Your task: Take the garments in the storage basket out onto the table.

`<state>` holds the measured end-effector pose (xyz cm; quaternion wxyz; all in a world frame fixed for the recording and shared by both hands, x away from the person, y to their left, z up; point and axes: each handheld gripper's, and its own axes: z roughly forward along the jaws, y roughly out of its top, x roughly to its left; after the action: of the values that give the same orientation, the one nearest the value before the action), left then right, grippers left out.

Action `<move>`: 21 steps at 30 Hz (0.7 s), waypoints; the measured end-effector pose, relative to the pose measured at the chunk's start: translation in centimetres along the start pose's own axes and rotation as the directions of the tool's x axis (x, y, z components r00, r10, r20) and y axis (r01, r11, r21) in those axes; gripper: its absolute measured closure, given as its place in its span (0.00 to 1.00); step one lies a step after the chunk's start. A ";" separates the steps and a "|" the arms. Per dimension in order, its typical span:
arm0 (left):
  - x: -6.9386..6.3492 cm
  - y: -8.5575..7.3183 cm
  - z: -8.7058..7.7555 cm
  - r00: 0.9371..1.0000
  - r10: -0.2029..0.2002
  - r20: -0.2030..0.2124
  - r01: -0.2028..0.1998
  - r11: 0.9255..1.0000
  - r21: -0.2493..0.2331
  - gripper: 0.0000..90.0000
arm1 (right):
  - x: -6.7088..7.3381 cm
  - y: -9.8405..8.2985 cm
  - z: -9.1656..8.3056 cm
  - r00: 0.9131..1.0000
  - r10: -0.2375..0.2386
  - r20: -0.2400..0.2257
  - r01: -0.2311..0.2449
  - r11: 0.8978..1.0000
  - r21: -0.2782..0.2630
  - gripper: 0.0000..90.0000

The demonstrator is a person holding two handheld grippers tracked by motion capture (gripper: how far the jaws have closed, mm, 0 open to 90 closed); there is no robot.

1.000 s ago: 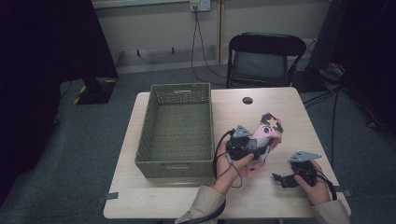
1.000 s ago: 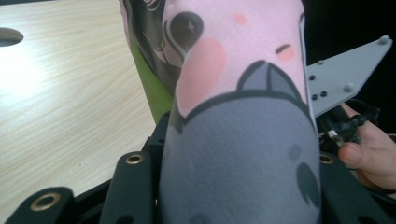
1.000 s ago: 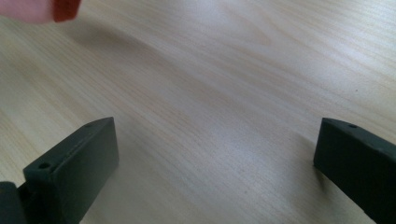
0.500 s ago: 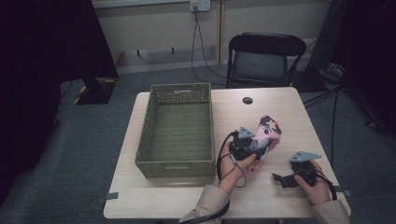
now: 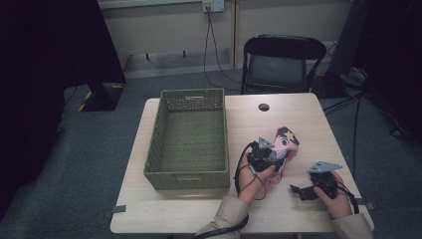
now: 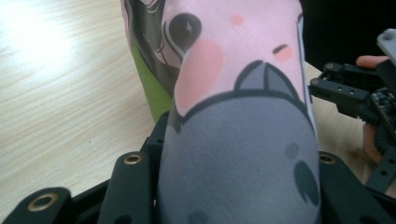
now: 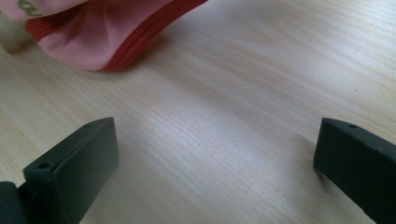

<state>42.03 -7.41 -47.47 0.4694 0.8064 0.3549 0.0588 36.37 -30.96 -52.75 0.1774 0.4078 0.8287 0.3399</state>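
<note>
Light wooden table [image 5: 298, 119] bears a woven green basket [image 5: 189, 139] and a pink printed cloth [image 5: 283, 142]

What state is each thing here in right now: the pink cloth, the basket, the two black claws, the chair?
Pink printed cloth: bunched, clamped in the left gripper.
Left gripper: shut on the cloth.
Right gripper: open, holding nothing, low over the table.
Woven basket: upright, empty.
Chair: unoccupied.

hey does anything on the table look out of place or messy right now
Nothing stands out. The pink pouch is clamped in the left hand-held gripper, the right hand-held gripper rests open on the table, and the basket sits square and empty.
</note>
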 end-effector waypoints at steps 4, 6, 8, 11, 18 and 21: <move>0.3 0.0 0.3 1.000 -0.004 -0.011 0.004 1.000 0.006 0.60 | 0.0 0.0 0.0 1.000 0.000 0.000 0.000 1.000 0.000 0.00; 0.5 0.0 0.5 1.000 -0.013 -0.014 0.014 1.000 0.012 0.60 | 0.0 0.0 0.0 1.000 0.000 0.000 0.000 1.000 0.000 0.00; 0.5 0.1 0.6 1.000 -0.013 -0.018 0.013 1.000 0.016 0.60 | 0.0 0.0 0.0 1.000 0.000 0.000 0.000 1.000 0.000 0.00; 0.5 0.1 1.0 1.000 -0.013 -0.019 0.013 1.000 0.022 0.60 | 0.0 0.0 0.0 1.000 0.000 0.000 0.000 1.000 0.000 0.00; 0.8 0.3 1.3 0.999 -0.008 -0.034 0.009 0.999 0.035 0.60 | 0.0 0.0 0.0 1.000 0.000 0.000 0.000 1.000 0.000 0.00; 0.9 0.4 1.6 0.999 -0.013 -0.037 0.014 0.999 0.039 0.60 | 0.0 0.0 0.0 1.000 0.000 0.000 0.000 1.000 0.000 0.00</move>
<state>43.57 -8.12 -48.28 0.4474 0.8117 0.3700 0.0636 36.37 -30.96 -52.75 0.1774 0.4077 0.8287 0.3399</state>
